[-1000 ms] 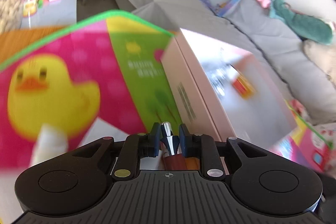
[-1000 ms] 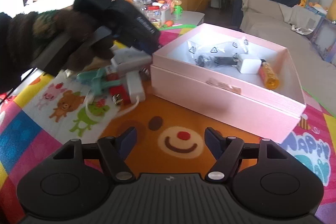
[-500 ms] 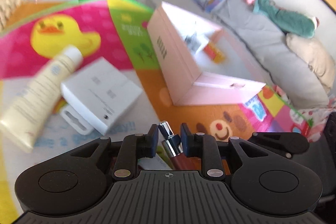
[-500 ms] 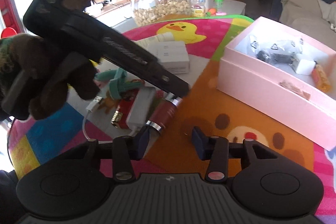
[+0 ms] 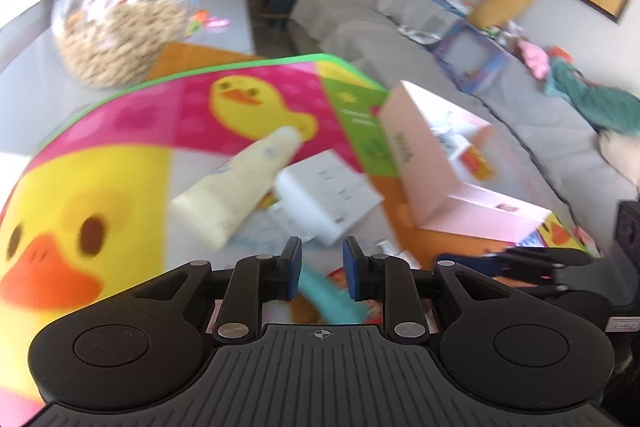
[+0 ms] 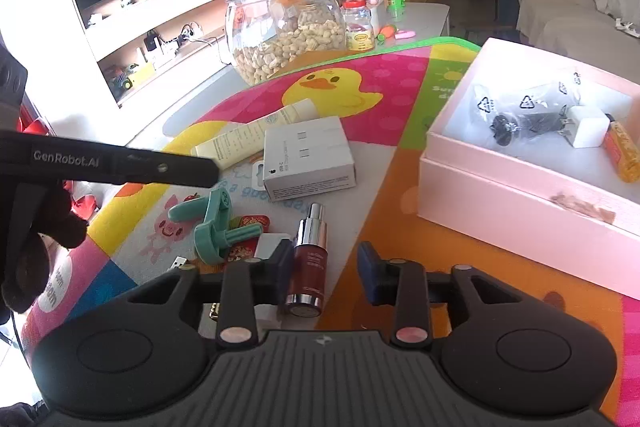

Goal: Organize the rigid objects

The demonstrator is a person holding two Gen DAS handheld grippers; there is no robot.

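A dark red pump bottle lies on the play mat between my right gripper's open jaws, close to the left finger. My left gripper is open and empty above a teal plastic tool; it shows in the right wrist view at the left, above the teal tool. A pink open box holds a bagged black part, a white charger and an orange bottle. A white carton and a cream tube lie behind the clutter.
A big glass jar of peanuts and small bottles stand past the mat's far edge. Red snack packets and a USB plug lie by the teal tool. A grey sofa runs behind the pink box.
My left gripper has let go of the red pump bottle and pulled back and up, open. The bottle now lies on the mat, and my right gripper has moved in around it.
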